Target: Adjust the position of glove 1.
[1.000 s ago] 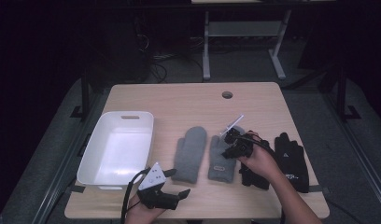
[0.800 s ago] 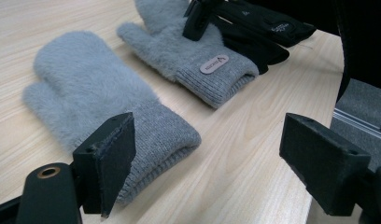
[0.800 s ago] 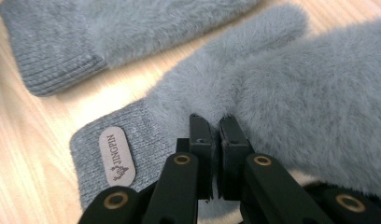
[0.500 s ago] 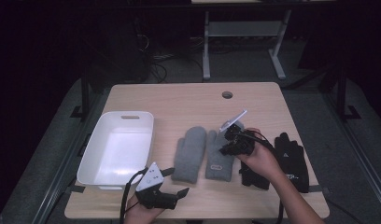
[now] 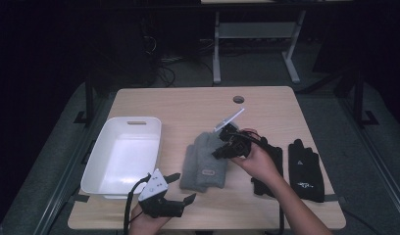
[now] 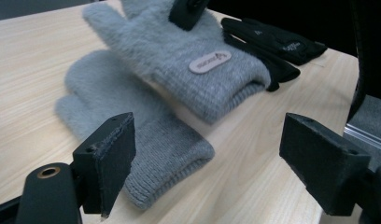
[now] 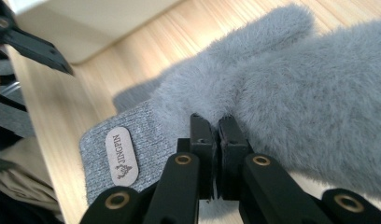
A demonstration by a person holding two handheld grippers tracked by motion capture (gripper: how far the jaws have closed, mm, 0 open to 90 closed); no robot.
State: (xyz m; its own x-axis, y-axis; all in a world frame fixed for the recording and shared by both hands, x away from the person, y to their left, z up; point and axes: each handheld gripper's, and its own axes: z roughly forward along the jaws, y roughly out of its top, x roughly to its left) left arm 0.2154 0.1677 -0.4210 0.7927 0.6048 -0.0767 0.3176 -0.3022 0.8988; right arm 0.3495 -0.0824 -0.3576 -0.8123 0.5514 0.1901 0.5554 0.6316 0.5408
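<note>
Your right gripper (image 5: 218, 152) has its fingers (image 7: 201, 140) pinched tight on the fluffy body of the grey mitten (image 5: 211, 164) that carries the small tan label (image 7: 120, 156) — a fold of its pile is caught between the pads. Against a second ago, that mitten has changed place: it lay flat beside its partner then, and now it is raised at the pinched end and drawn leftward, so that it partly overlaps the second grey mitten (image 5: 189, 164). In the left gripper view you can see the lifted one (image 6: 188, 56) hanging above the flat one (image 6: 132, 140), its cuff end low and near the desk (image 5: 188, 105). The right hand (image 5: 259, 161) itself has come up and in toward the middle of the desk.

That tells you the pick has taken — the grip looks shallow, though, a pinch of fur rather than the whole thickness, so a quick swing could shake it loose.

Your left gripper (image 5: 181, 199) sits at the near edge of the desk, just below the white bin (image 5: 97, 161), with its fingers (image 6: 109, 154) spread wide and nothing between them. The pair of black gloves (image 5: 303, 169) lies untouched at the right. The bin appears to be the likely destination, and it is empty so far.
</note>
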